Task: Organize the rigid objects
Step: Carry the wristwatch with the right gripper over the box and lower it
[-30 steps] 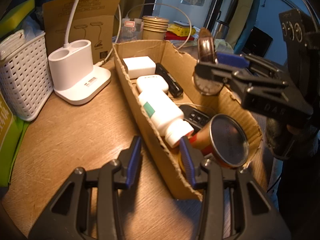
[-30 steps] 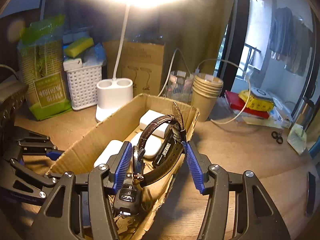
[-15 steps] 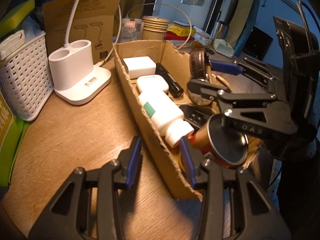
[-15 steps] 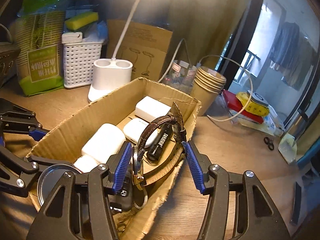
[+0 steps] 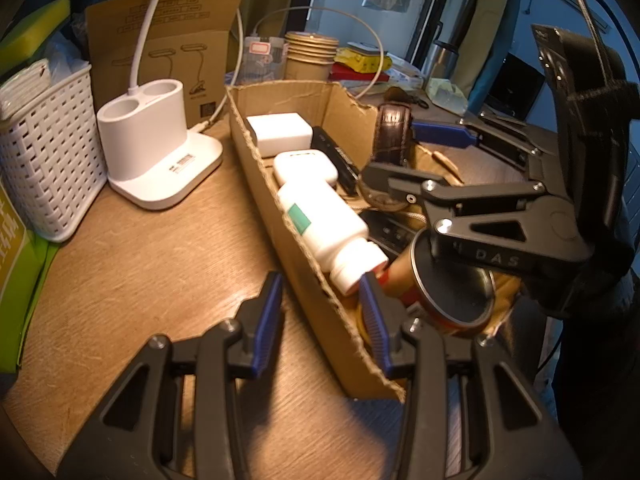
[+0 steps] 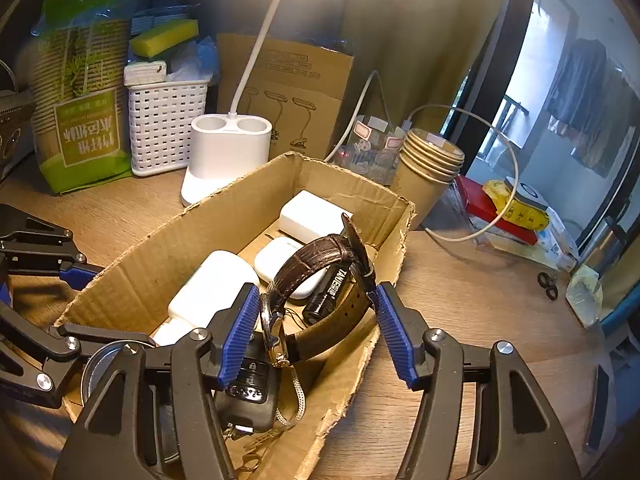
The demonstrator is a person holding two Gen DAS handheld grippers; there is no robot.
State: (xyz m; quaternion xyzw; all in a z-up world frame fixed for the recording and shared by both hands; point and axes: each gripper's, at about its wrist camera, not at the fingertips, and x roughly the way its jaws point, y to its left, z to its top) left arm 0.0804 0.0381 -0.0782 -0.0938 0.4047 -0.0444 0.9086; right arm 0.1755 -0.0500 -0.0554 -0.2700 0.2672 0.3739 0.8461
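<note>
A: What stands at the left of the counter (image 5: 132,264)?

B: A white basket (image 5: 44,152) at the far left. Right of it is a white lamp base (image 5: 156,152), with a brown carton (image 5: 168,40) behind it.

A: And the left tool (image 5: 320,320)?

B: Its two blue pads stand apart, one on each side of the near left wall of the cardboard box (image 5: 304,280). The wall passes between them, but whether the pads press on it I cannot tell.

A: What lies in the box?

B: From far to near: a white charger (image 5: 280,132), a white earbud case (image 5: 304,166), then a white bottle (image 5: 324,228) on its side. A black flashlight (image 6: 332,292) lies to the right of them. At the near end are a round tin (image 5: 452,292) and a car key (image 6: 248,388).

A: Where is the watch (image 6: 316,280)?

B: It is between the pads of the right tool (image 6: 312,328), above the right part of the box. The jaws are opening. The left pad is at the watch case and the right pad is just beside the brown strap; a firm grip I cannot confirm.

A: And further right?

B: A stack of paper cups (image 6: 428,172) stands beyond the far end of the box.
</note>
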